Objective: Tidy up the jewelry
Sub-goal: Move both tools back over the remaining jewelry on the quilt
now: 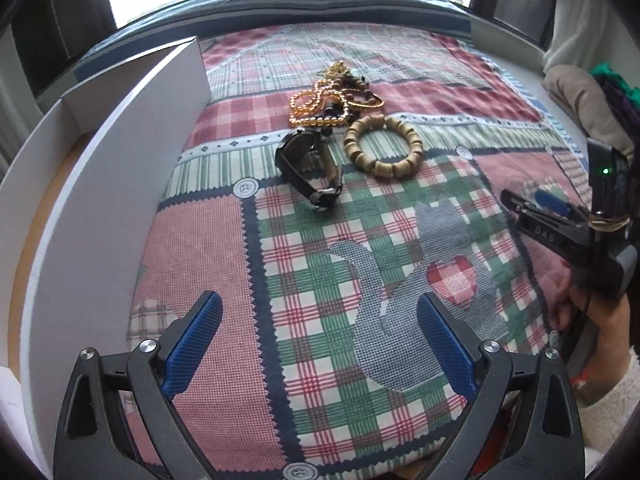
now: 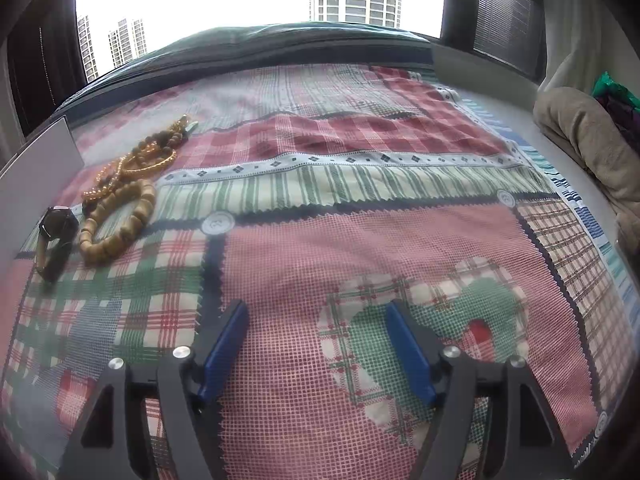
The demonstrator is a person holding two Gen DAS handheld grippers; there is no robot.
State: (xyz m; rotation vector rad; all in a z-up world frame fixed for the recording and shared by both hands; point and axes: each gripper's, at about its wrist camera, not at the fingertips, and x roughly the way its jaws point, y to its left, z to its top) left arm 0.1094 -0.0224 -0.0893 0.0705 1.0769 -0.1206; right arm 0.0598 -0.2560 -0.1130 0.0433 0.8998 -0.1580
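A pile of jewelry lies on the patchwork bedspread (image 1: 320,280): a black watch (image 1: 310,168), a wooden bead bracelet (image 1: 384,146) and gold and dark bead strings (image 1: 332,100). A white open box (image 1: 108,184) stands to their left. My left gripper (image 1: 320,344) is open and empty, well short of the watch. My right gripper (image 2: 316,344) is open and empty over the bedspread (image 2: 360,240); it also shows in the left wrist view (image 1: 536,204). In the right wrist view the watch (image 2: 56,236), bracelet (image 2: 116,220) and bead strings (image 2: 136,164) lie far left.
A window with tower blocks runs along the far side. A beige cushion (image 2: 588,140) and green cloth (image 2: 612,88) lie at the right. A dark pillow (image 1: 320,4) edges the far end of the bed. The box wall (image 2: 36,168) shows at left.
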